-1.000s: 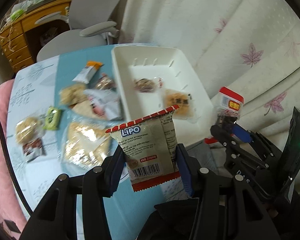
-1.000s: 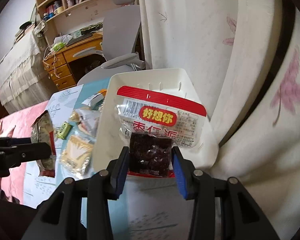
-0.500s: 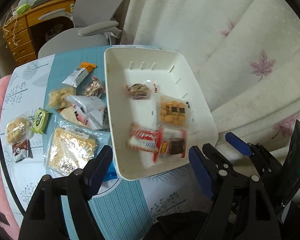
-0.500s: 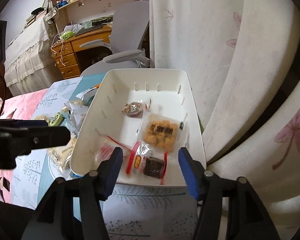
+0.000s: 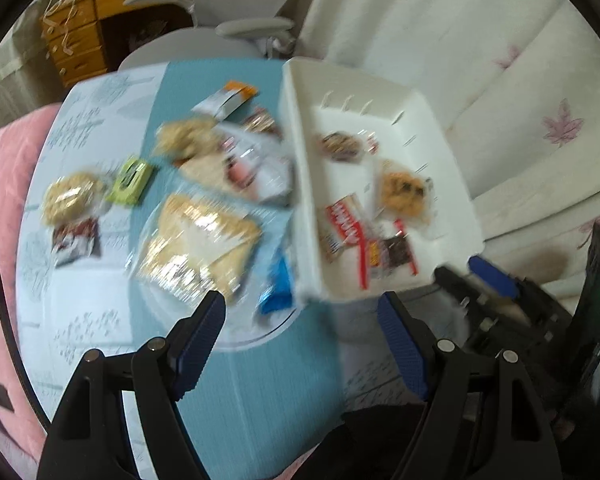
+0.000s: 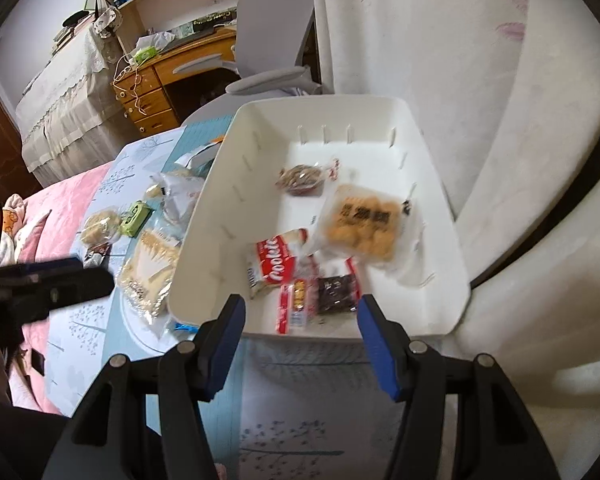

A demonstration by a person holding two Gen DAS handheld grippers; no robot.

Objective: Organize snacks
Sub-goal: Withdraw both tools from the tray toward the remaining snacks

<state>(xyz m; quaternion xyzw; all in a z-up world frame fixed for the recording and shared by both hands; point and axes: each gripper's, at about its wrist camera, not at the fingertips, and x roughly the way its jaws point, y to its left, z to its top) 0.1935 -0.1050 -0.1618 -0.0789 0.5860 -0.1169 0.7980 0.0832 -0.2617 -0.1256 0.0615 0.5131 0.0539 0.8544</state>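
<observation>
Both packets have dropped from the claws into the white bin (image 6: 220, 216): cookie pack (image 6: 278, 266) and dark date bar (image 6: 336, 288) near its front wall. Left claw (image 5: 300, 320) and right claw (image 6: 300, 328) gape, empty; more snacks wait on the counter (image 5: 260, 380) left of the bin.

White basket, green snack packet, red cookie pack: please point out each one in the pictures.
white basket (image 6: 204, 264): right wrist view, on its bare left wall.
green snack packet (image 5: 131, 176): left wrist view, middle of the wrapper.
red cookie pack (image 6: 278, 261): right wrist view, on the red label.
</observation>
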